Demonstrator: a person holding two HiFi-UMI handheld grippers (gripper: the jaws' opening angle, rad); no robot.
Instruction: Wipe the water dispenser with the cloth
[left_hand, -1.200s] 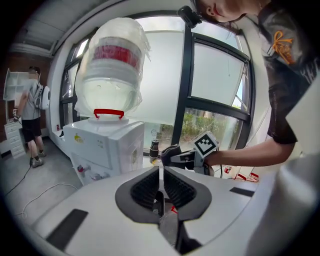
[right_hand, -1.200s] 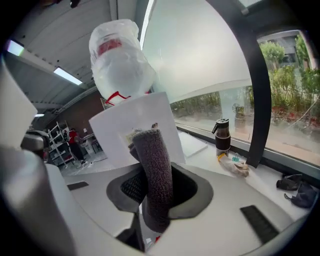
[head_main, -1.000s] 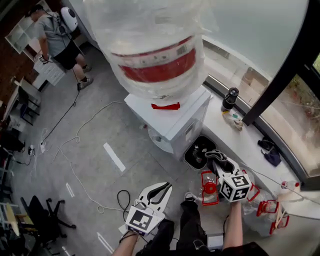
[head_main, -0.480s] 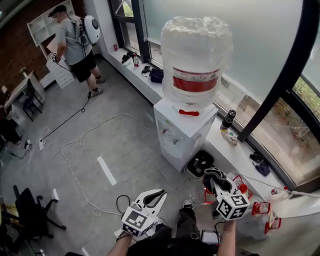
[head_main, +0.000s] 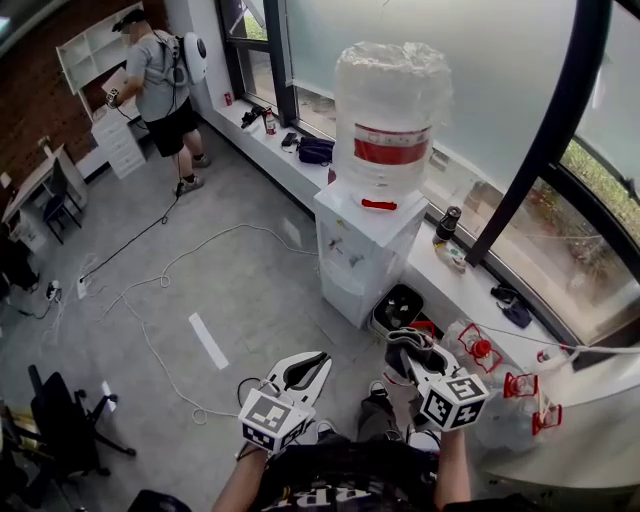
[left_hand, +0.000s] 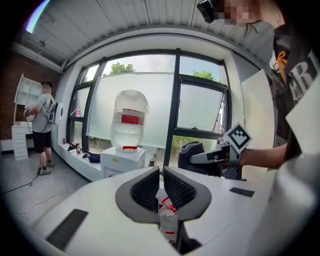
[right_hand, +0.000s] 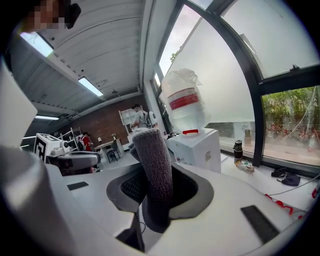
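White left gripper, white right gripper, square-marker cubes, dark shirt

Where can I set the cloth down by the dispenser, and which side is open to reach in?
Free: the ledge stretch between the flask and the dark bundle; the floor left of the water dispenser, crossed by a white cable. Crowded: the bin and red-capped bottles at its right.

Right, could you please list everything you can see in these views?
Water dispenser: one, white, by the window ledge.
Water bottle: one, clear, red label, atop the dispenser.
Bin: one, black, beside the dispenser.
Flask: one, dark, on the ledge.
Cables: several, white, across the floor.
Person: one, grey shirt, far corner.
Cloth: one, grey, held at lower right.
Right hand-held gripper: one, white, shut on the cloth.
Left hand-held gripper: one, white, shut, empty.
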